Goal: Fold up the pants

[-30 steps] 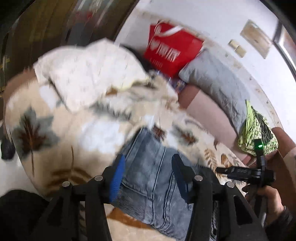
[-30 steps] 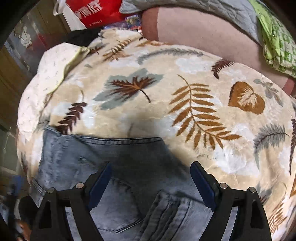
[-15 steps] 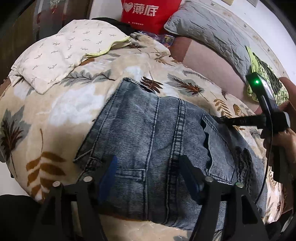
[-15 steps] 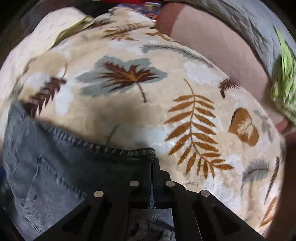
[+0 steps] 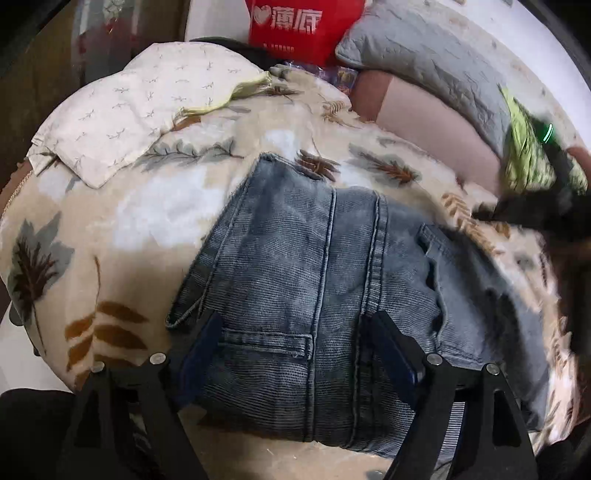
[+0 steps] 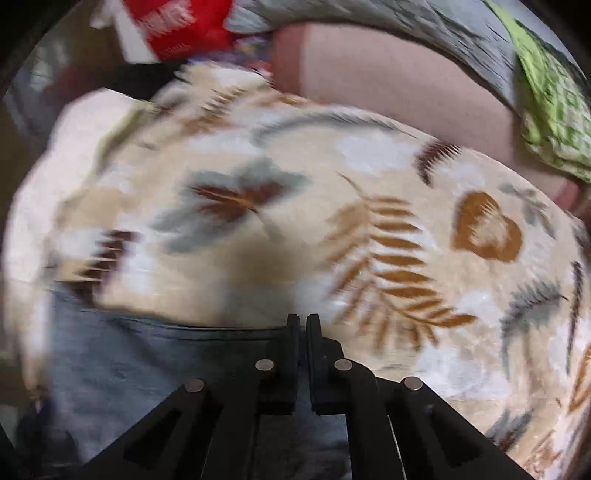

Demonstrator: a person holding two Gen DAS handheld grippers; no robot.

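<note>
The jeans [image 5: 306, 280] were laid flat on the leaf-print blanket [image 5: 110, 229], waistband end nearest the cameras. The left gripper [image 5: 291, 339] was held just over the denim with its jaws spread wide; they'd just been opening, and nothing was clamped between them. The right gripper [image 6: 303, 328] was pinched shut on the jeans' edge at the far side, though that view was pretty blurred. A red bag [image 5: 295, 26] and a grey pillow [image 5: 424, 62] were seen behind.
</note>
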